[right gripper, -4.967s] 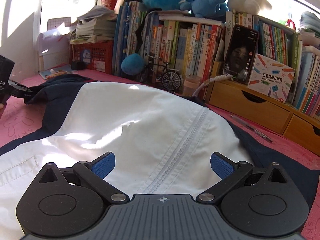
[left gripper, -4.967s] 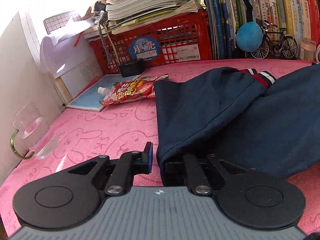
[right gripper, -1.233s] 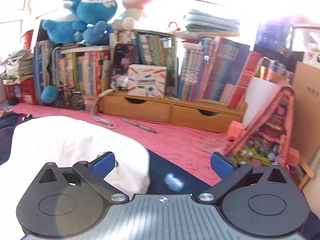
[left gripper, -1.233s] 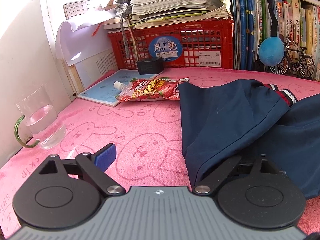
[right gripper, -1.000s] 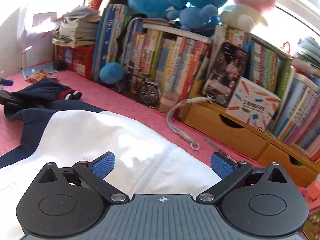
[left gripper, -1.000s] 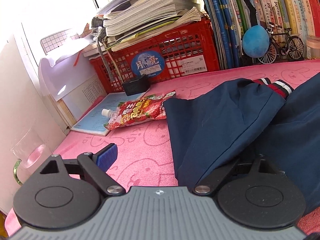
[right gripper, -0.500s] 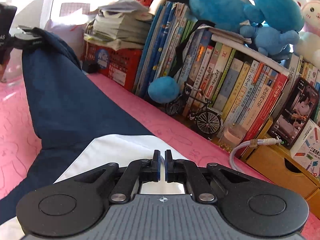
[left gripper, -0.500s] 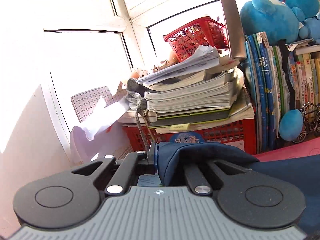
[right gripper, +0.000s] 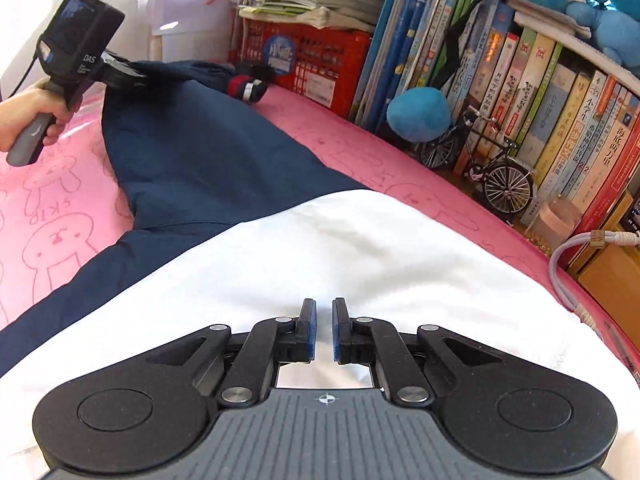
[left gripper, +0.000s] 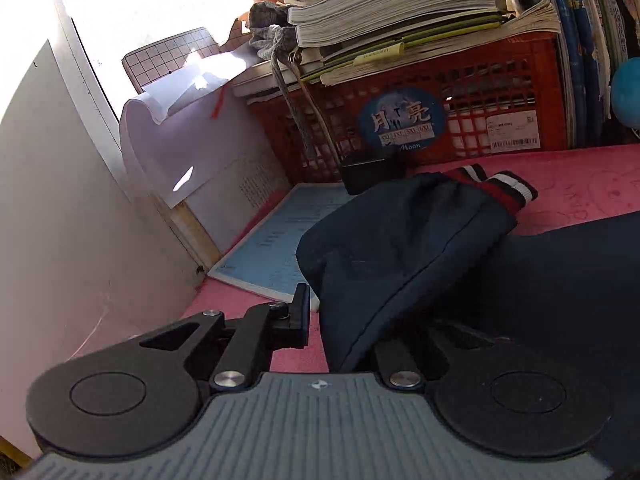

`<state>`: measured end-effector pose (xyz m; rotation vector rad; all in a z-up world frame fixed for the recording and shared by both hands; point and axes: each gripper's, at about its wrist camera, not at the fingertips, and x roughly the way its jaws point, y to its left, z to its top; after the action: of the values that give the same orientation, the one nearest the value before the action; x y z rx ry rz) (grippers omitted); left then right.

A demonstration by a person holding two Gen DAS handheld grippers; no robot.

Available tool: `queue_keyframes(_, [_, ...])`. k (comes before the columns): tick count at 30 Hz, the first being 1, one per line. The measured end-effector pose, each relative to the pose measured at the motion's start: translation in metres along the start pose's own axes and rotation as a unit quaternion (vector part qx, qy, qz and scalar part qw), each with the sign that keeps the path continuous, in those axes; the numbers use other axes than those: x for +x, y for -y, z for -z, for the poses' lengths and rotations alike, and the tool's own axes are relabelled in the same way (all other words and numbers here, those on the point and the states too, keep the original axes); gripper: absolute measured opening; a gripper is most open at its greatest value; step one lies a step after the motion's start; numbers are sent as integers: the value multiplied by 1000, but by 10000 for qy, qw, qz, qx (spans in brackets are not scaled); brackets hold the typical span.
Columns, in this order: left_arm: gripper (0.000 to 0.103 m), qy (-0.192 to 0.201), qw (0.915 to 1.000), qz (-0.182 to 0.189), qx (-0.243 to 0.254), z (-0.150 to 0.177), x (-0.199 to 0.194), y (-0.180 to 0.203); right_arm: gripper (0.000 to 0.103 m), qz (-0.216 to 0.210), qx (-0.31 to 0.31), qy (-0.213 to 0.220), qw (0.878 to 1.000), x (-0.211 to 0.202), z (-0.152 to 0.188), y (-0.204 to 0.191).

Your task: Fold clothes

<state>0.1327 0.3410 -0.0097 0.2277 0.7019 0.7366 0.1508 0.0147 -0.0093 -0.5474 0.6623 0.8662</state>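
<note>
Left gripper (left gripper: 316,320) clamping limp navy sleeve (left gripper: 404,248) of soft navy-and-white jacket (right gripper: 280,256), right gripper (right gripper: 324,330) pinching its white panel; edges gripping best.

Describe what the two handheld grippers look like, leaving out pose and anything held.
Each gripper, left gripper and right gripper, has a ribbed grey body, two round black discs, black linkage arms with silver rivets, and blue pads. From the right wrist view, the left unit is a black box marked DAS on a grey pistol handle.
</note>
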Motion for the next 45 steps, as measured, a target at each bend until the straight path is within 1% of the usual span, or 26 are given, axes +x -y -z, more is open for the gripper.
queue_keyframes(3, [9,-198,9996,-17,197,13,6,18,10,60,-20,118,9999,3,5,-10])
queue_keyframes(6, [10,-156,9958,-373,818,18,1,45,10,190,-46,266,9995,5,6,-20])
queue_keyframes(7, [12,-126,9945,-391,963,19,-3,51,10,207,-39,257,9994,5,5,-22])
queue_keyframes(8, [20,-65,9948,-287,971,19,-9,53,10,151,36,223,9996,2,4,-20])
queue_keyframes(9, [32,19,9958,-84,912,18,-19,52,12,59,143,187,9997,-1,4,-17])
queue_keyframes(10, [37,107,9963,170,837,17,-30,48,16,-30,256,186,9995,-8,4,-12])
queue_keyframes(11, [52,195,9960,424,761,16,-41,44,26,-19,358,253,9990,-17,6,-4])
queue_keyframes(12, [60,283,9949,678,685,15,-52,41,39,53,451,348,9984,-28,9,5])
queue_keyframes(14, [85,537,9910,956,773,15,-77,38,57,459,582,475,9961,-48,18,29])
queue_keyframes(16, [88,791,9859,1148,931,17,-102,37,58,929,714,496,9919,-63,29,57])
queue_keyframes(19, [89,921,9800,1510,915,16,-130,37,59,1373,1499,635,9770,-83,46,107])
queue_keyframes(20, [89,946,9777,1668,861,15,-139,37,66,1408,1837,718,9702,-87,50,124])
queue_keyframes(21, [89,958,9743,1881,787,13,-146,37,79,1407,2159,761,9632,-89,55,140])
queue_keyframes(23, [89,960,9656,2326,647,7,-157,40,97,1196,2595,583,9565,-79,59,167])
queue_keyframes(24, [89,959,9607,2541,579,4,-163,43,101,1056,2754,434,9545,-69,60,174])
queue_keyframes(26, [89,977,9519,2854,538,-3,-173,51,101,787,3062,143,9486,-49,63,185])
queue_keyframes(28, [90,1018,9442,3085,553,-8,-182,62,90,602,3180,59,9462,-35,67,183])
queue_keyframes(29, [91,1063,9417,3136,597,-10,-185,68,66,555,3097,4,9492,-32,68,178])
queue_keyframes(30, [91,1108,9392,3186,640,-12,-188,74,51,528,2977,-73,9532,-30,69,172])
queue_keyframes(33, [91,1218,9312,3359,713,-18,-194,93,35,475,2345,-163,9708,-35,74,149])
queue_keyframes(35, [91,1248,9232,3577,647,-24,-198,104,31,392,2098,-55,9769,-50,80,134])
queue_keyframes(36, [91,1241,9161,3768,575,-25,-198,108,28,335,2010,15,9790,-58,83,128])
queue_keyframes(39, [91,1146,8871,4458,350,-23,-200,122,25,194,1758,138,9841,-75,93,110])
queue_keyframes(41, [91,1110,8726,4745,316,-18,-205,134,25,89,1692,146,9854,-80,100,101])
queue_keyframes(43, [91,1097,8629,4916,407,-13,-211,148,25,7,1633,163,9864,-84,107,93])
queue_keyframes(45, [91,1130,8593,4957,553,-9,-219,161,25,46,1474,205,9889,-86,111,84])
